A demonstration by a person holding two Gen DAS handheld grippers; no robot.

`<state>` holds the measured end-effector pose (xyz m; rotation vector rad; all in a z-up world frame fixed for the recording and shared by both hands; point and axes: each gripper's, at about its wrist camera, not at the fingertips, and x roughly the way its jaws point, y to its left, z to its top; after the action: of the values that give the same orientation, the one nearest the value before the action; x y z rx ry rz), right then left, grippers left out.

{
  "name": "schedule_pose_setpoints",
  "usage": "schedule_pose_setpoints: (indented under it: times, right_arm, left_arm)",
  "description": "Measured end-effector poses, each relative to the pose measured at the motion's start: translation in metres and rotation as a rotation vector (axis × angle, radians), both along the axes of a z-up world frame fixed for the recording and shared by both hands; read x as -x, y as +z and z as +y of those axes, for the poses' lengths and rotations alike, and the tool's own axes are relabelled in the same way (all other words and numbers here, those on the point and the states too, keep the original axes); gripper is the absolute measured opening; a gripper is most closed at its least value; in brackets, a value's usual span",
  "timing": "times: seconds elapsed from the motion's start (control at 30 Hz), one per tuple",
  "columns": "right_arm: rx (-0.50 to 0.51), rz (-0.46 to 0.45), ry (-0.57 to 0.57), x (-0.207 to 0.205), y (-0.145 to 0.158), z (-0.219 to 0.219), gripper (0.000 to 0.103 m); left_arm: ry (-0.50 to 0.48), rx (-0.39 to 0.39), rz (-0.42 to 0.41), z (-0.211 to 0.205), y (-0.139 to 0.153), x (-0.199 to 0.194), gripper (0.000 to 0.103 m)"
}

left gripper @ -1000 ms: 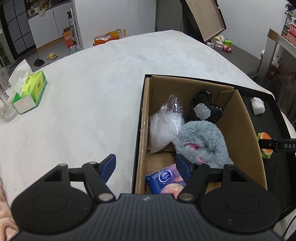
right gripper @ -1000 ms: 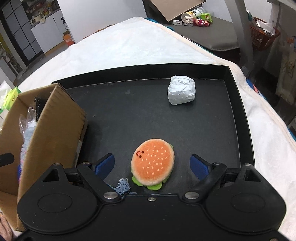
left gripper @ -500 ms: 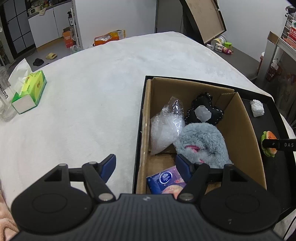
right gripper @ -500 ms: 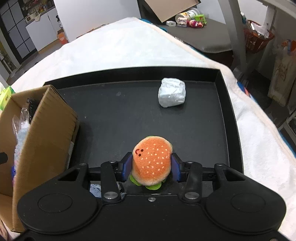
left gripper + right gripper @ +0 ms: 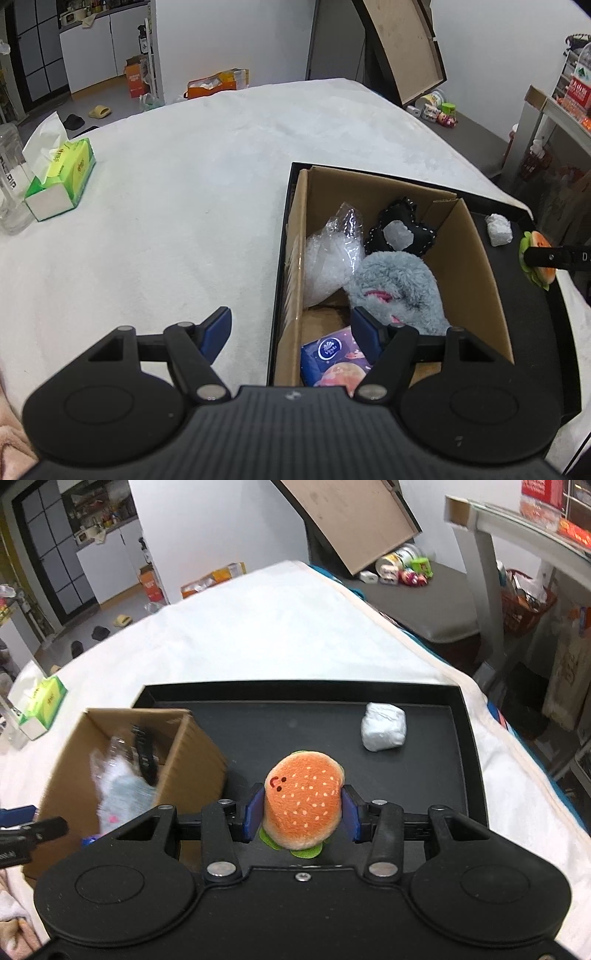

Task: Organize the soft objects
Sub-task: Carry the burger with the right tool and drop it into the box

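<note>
An orange burger plush hangs above the black tray, with my right gripper shut on its sides. The left wrist view shows the same burger plush at the far right. Left of it a cardboard box stands in the tray and holds a grey fluffy plush, a clear plastic bag, a black stitched plush and a blue tissue pack. My left gripper is open, straddling the box's near left wall with nothing between its fingers.
A white crumpled wad lies in the tray's far right corner. On the white tablecloth to the left stand a green tissue box and a clear jar. A grey shelf frame rises beyond the table's right edge.
My right gripper closed on the burger plush and lifted it off the tray floor. The left gripper stayed where it was, still open.
</note>
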<state>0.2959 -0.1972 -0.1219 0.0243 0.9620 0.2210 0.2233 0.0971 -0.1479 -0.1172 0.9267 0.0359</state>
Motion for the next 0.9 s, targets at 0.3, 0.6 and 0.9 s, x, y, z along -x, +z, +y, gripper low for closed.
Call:
schedule_pose_setpoints:
  times: [0.3, 0.6, 0.9]
  right_arm:
    - [-0.023, -0.036, 0.035, 0.003, 0.017, 0.022, 0.044]
    - [-0.06, -0.055, 0.099, 0.011, 0.03, 0.057, 0.044]
    - [-0.074, -0.046, 0.166, 0.022, 0.034, 0.088, 0.044]
  left_arm:
    - [-0.02, 0.038, -0.031, 0.007, 0.002, 0.008, 0.069]
    - [-0.045, 0.082, -0.037, 0.012, -0.001, 0.016, 0.06]
    - [-0.047, 0.125, -0.023, 0.02, -0.008, 0.023, 0.038]
